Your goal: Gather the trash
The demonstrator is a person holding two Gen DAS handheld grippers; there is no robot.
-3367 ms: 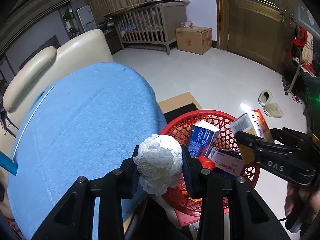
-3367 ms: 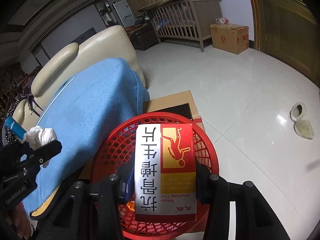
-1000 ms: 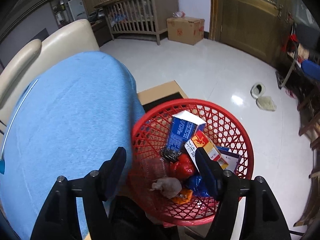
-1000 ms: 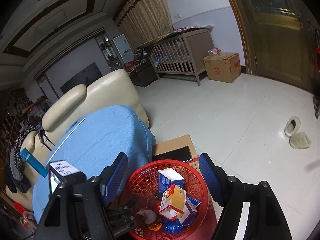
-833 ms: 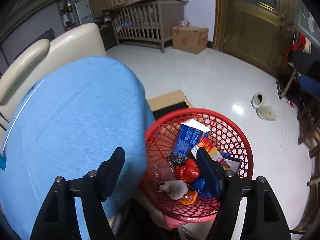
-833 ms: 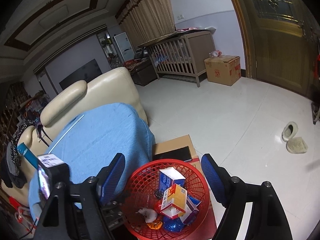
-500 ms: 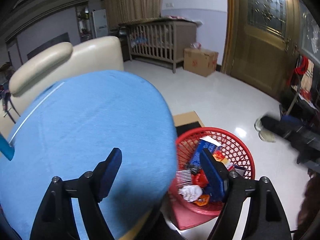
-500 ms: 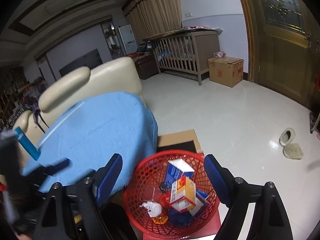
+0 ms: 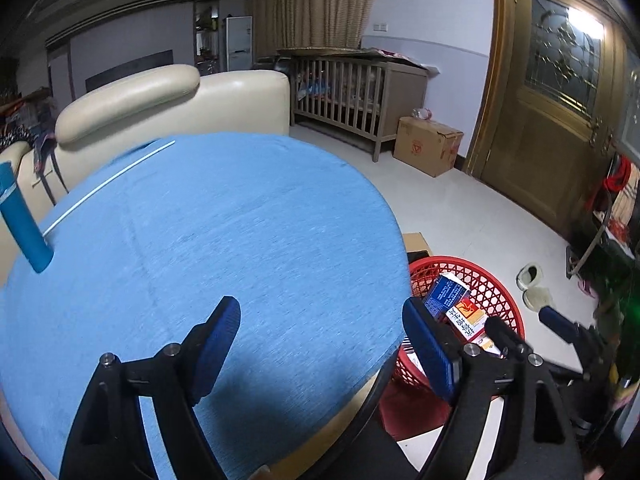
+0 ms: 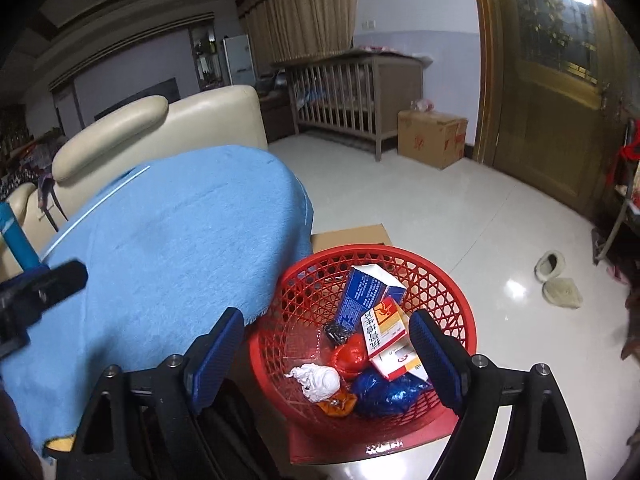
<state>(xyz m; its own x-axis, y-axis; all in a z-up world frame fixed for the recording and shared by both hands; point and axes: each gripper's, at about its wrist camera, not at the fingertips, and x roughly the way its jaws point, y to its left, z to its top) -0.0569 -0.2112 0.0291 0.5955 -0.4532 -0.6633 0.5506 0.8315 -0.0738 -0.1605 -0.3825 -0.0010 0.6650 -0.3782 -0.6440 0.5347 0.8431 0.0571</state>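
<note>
Here, the scene by its parts —
Left gripper: the left gripper (image 9: 322, 336) hangs over the blue cloth (image 9: 224, 240) on the round table, its jaws wide and opening a little further, nothing between them.
Right gripper: the right gripper (image 10: 326, 340) points down at the red basket (image 10: 448, 280), jaws spread wide and empty.
Basket: it stands on the floor just beside the table's edge, atop a flat piece of cardboard (image 10: 352, 236).
Trash: inside the basket lie a blue carton (image 10: 360, 296), a red-and-yellow box (image 10: 382, 322), a crumpled white tissue (image 10: 316, 378), a red wrapper (image 10: 350, 356) and a blue wrapper (image 10: 384, 394) — a small dark item by the carton is too blurred to name.
Table: a blue tube (image 9: 24, 220) stands tilted at the cloth's far left.
Room: a cream sofa (image 9: 168, 100) backs the table; a wooden crib (image 9: 360, 88) and a cardboard box (image 9: 428, 144) sit near the door.
</note>
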